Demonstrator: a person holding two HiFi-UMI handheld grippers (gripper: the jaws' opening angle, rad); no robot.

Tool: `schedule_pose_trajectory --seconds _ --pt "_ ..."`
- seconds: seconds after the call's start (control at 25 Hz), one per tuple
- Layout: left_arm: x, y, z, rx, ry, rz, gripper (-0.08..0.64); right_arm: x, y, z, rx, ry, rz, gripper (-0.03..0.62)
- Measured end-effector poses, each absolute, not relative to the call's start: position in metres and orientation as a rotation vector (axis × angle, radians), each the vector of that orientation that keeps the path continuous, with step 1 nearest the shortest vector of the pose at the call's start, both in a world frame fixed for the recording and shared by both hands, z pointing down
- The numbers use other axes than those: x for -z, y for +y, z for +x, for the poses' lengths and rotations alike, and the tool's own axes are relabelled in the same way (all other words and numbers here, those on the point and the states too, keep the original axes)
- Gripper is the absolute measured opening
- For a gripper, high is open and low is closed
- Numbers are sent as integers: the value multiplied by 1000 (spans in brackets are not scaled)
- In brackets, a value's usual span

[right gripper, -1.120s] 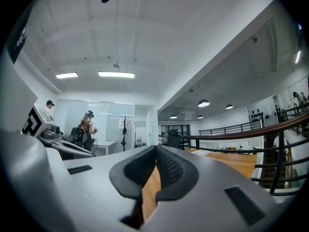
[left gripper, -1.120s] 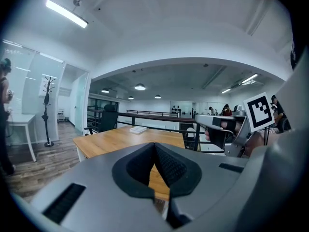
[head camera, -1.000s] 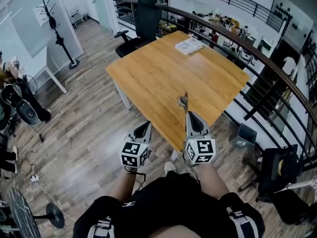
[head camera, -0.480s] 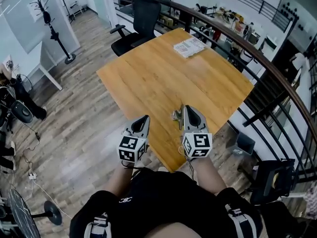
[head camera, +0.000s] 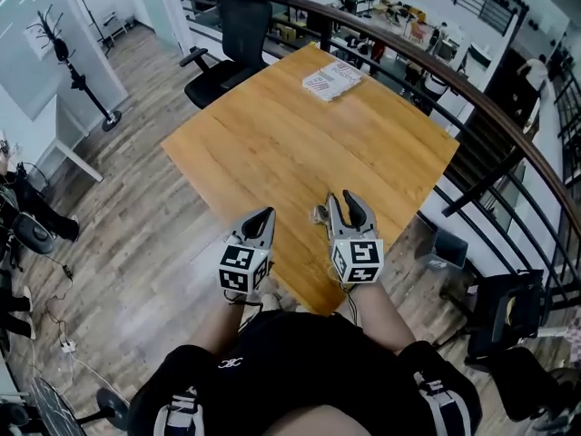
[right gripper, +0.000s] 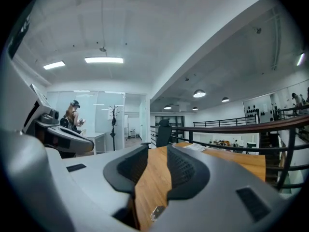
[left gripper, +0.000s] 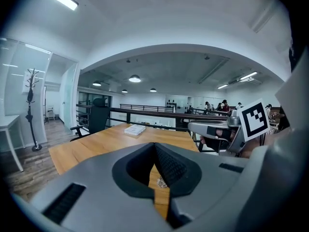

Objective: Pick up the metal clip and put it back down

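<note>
There are two grippers, one metal clip, one bench, one pile of papers and one black chair. Nearest, at the bench's near corner, the left gripper has its jaws pressed together, with nothing in them. Next to it, over the bench, the right gripper has jaws that have just been opening and now stand apart. The metal clip lies on the bench by the near corner, and no pad presses on it. The head view shows it just left of those jaws, but the right gripper view shows it low in their gap. The papers lie at the bench's far side. The chair stands past the bench's far left edge.
</note>
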State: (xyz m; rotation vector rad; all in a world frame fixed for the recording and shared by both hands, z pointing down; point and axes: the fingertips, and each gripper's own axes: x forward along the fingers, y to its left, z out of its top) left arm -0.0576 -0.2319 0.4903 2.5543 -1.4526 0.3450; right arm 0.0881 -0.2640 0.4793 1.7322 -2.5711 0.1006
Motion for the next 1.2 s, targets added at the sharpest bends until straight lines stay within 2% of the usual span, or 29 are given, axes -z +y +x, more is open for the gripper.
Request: schedule_pose_trajectory --seconds 0.04,0.24,0.8,1.2 --pt "-492 -234 -58 -350 -1443 2557 11 -485 -267 87 -112 -2561 1725 143" --pt "-499 -239 -72 -365 -1422 2548 11 -518 -275 75 -174 -2480 1677 209" --pt "-514 -245 -129 -396 -1506 2462 11 -642 -294 47 -331 -2240 1535 229" --pt "-522 -243 -146 -404 -1574 2405 11 -707 -294 56 -414 -2093 1469 232"
